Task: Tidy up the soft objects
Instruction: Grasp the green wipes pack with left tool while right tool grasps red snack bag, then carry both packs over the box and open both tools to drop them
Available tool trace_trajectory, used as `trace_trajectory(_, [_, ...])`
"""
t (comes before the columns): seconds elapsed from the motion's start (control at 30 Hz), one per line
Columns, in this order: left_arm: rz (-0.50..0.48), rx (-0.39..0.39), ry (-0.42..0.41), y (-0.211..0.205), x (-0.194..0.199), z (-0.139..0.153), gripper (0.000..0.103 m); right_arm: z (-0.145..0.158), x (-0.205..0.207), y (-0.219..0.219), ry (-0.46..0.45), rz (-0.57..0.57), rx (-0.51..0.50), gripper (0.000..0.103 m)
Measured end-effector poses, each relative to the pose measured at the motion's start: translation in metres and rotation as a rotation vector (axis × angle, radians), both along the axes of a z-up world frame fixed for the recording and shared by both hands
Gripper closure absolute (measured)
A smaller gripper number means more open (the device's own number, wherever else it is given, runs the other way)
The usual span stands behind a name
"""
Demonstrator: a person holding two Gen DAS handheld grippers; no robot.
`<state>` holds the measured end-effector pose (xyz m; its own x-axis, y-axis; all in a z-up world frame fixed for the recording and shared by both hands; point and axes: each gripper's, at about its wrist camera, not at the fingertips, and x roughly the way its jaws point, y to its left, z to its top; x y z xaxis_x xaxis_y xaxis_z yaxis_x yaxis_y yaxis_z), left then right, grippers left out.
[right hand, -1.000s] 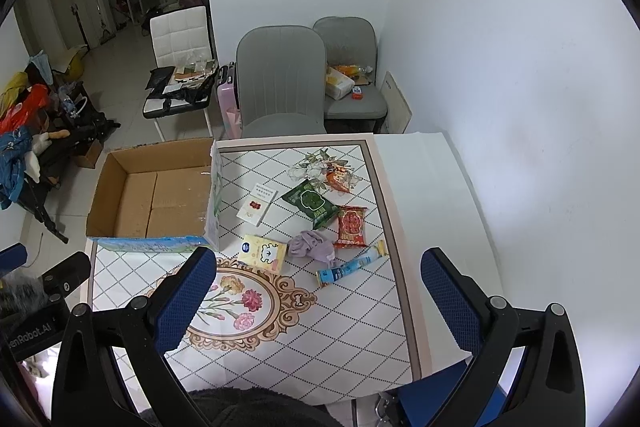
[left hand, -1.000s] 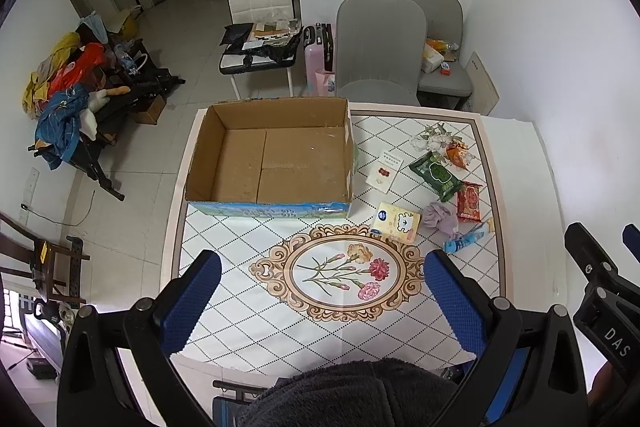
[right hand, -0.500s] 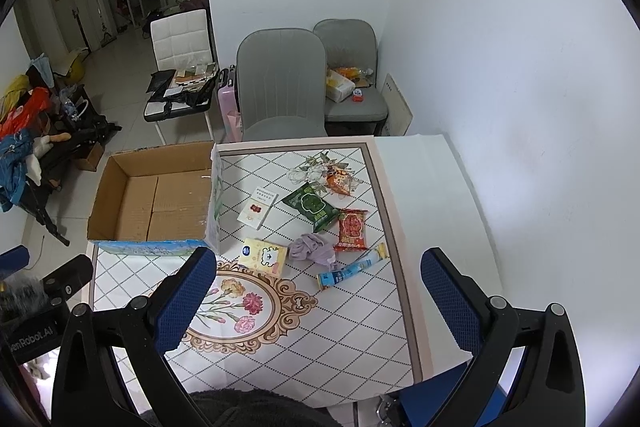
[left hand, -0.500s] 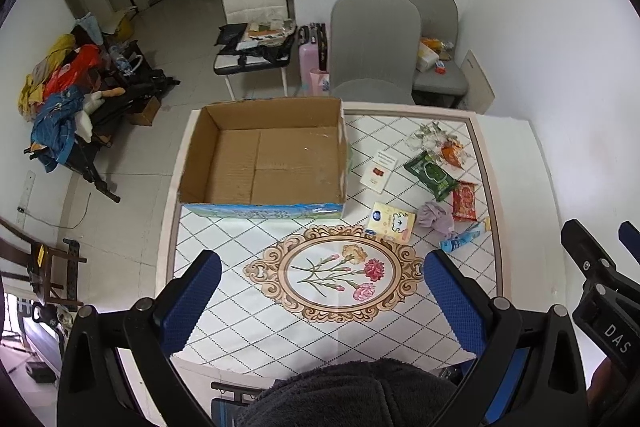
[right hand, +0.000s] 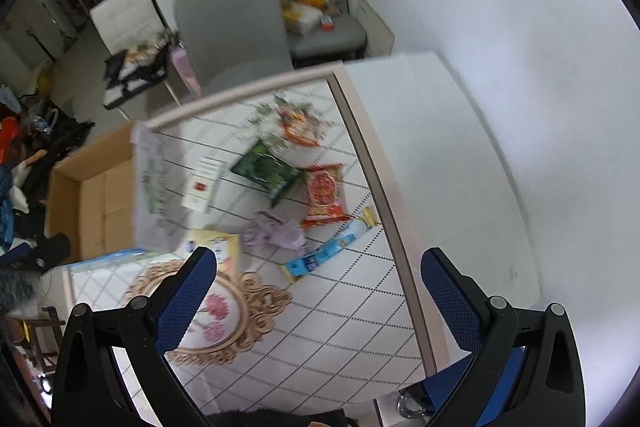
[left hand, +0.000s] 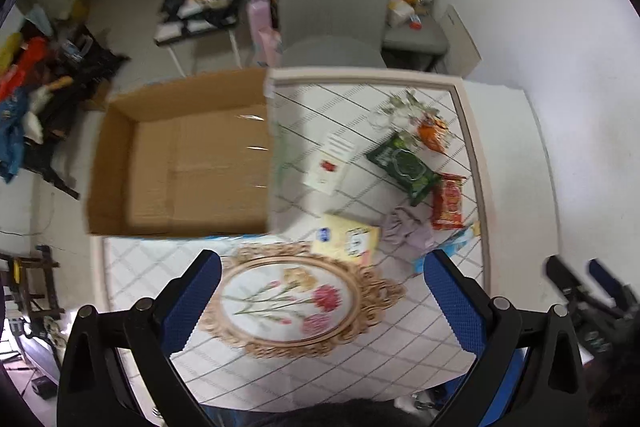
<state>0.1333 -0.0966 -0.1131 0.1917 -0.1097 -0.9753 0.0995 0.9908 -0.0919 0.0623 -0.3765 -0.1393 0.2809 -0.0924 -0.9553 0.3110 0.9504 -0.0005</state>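
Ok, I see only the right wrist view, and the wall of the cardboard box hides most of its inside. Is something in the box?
Observer: No. The left wrist view shows nearly the whole floor of the cardboard box, and it is bare.
Operator: The yellow pack is partly covered in my view. Does it touch the purple cloth?
Observer: The yellow pack lies flat beside the purple cloth; their edges seem to just meet.
Operator: Is the left gripper open?
Observer: Yes, the left gripper is open and holds nothing.
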Motion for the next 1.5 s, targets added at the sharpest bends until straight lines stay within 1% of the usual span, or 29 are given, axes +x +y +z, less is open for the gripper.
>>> trace_trajectory(0.13, [-0.014, -0.03, 0.125, -0.038, 0.04, -0.052, 0.0, -0.071, 0.04, -0.033, 0.094, -0.014, 0.038, 0.0])
trace_trajectory(0.2, [-0.014, -0.042, 0.194, -0.058, 0.06, -0.084, 0.0, -0.1, 0.056, -0.045, 0.118, -0.015, 0.053, 0.0])
trace_trajectory(0.27, [-0.023, -0.031, 0.251, -0.078, 0.08, -0.118, 0.0, -0.13, 0.073, -0.056, 0.158, -0.024, 0.07, 0.0])
trace_trajectory(0.33, [-0.021, -0.032, 0.287, -0.092, 0.096, -0.141, 0.0, -0.156, 0.087, -0.065, 0.178, -0.031, 0.094, 0.0])
trace_trajectory(0.4, [-0.011, -0.051, 0.346, -0.107, 0.113, -0.171, 0.0, -0.183, 0.102, -0.072, 0.21, -0.038, 0.126, 0.0])
trace_trajectory(0.43, [0.0, -0.065, 0.376, -0.11, 0.119, -0.183, 0.0, -0.191, 0.105, -0.073, 0.218, -0.045, 0.143, 0.0])
trace_trajectory(0.47, [0.02, -0.094, 0.42, -0.116, 0.127, -0.2, 0.002, -0.202, 0.111, -0.076, 0.227, -0.046, 0.166, 0.0])
trace_trajectory(0.57, [0.052, -0.133, 0.514, -0.128, 0.141, -0.232, 0.003, -0.232, 0.122, -0.08, 0.262, -0.062, 0.223, 0.002])
trace_trajectory(0.67, [0.081, -0.121, 0.578, -0.137, 0.153, -0.26, 0.003, -0.253, 0.13, -0.081, 0.295, -0.07, 0.258, 0.004])
trace_trajectory(0.73, [0.084, -0.087, 0.602, -0.143, 0.157, -0.276, 0.003, -0.264, 0.134, -0.081, 0.31, -0.075, 0.276, 0.006])
trace_trajectory(0.77, [0.079, -0.067, 0.603, -0.146, 0.158, -0.28, 0.009, -0.27, 0.135, -0.081, 0.319, -0.075, 0.289, 0.006])
trace_trajectory(0.8, [0.066, -0.04, 0.598, -0.15, 0.159, -0.286, 0.013, -0.274, 0.136, -0.08, 0.324, -0.077, 0.301, 0.006])
trace_trajectory(0.83, [0.056, -0.032, 0.59, -0.153, 0.159, -0.289, 0.018, -0.278, 0.137, -0.079, 0.329, -0.077, 0.306, 0.007])
trace_trajectory(0.87, [0.044, -0.02, 0.581, -0.156, 0.157, -0.29, 0.035, -0.282, 0.138, -0.077, 0.339, -0.074, 0.304, 0.01])
trace_trajectory(0.9, [0.029, 0.007, 0.573, -0.159, 0.155, -0.291, 0.045, -0.287, 0.139, -0.076, 0.352, -0.073, 0.299, 0.015])
trace_trajectory(0.93, [0.018, 0.025, 0.565, -0.161, 0.153, -0.291, 0.053, -0.292, 0.14, -0.074, 0.364, -0.072, 0.302, 0.018])
trace_trajectory(0.97, [0.007, 0.025, 0.553, -0.162, 0.149, -0.291, 0.054, -0.296, 0.142, -0.072, 0.374, -0.07, 0.305, 0.023])
trace_trajectory(1.0, [0.001, 0.028, 0.546, -0.163, 0.146, -0.293, 0.055, -0.302, 0.143, -0.069, 0.389, -0.064, 0.299, 0.034])
trace_trajectory(1.07, [-0.013, 0.048, 0.525, -0.164, 0.141, -0.292, 0.06, -0.308, 0.143, -0.064, 0.405, -0.05, 0.29, 0.045])
trace_trajectory(1.1, [-0.02, 0.056, 0.518, -0.168, 0.139, -0.296, 0.062, -0.308, 0.144, -0.06, 0.404, -0.039, 0.259, 0.05])
trace_trajectory(1.17, [-0.035, 0.078, 0.499, -0.169, 0.133, -0.289, 0.068, -0.309, 0.146, -0.053, 0.407, -0.019, 0.23, 0.052])
trace_trajectory(1.27, [-0.072, 0.104, 0.441, -0.171, 0.125, -0.27, 0.07, -0.304, 0.147, -0.046, 0.388, -0.01, 0.236, 0.055])
trace_trajectory(1.3, [-0.078, 0.102, 0.432, -0.17, 0.122, -0.264, 0.07, -0.3, 0.149, -0.044, 0.383, -0.009, 0.243, 0.055])
trace_trajectory(1.4, [-0.071, 0.06, 0.417, -0.161, 0.11, -0.244, 0.071, -0.287, 0.147, -0.041, 0.35, -0.002, 0.258, 0.056])
trace_trajectory(1.5, [-0.07, 0.024, 0.362, -0.139, 0.098, -0.205, 0.071, -0.264, 0.142, -0.035, 0.31, 0.02, 0.266, 0.056])
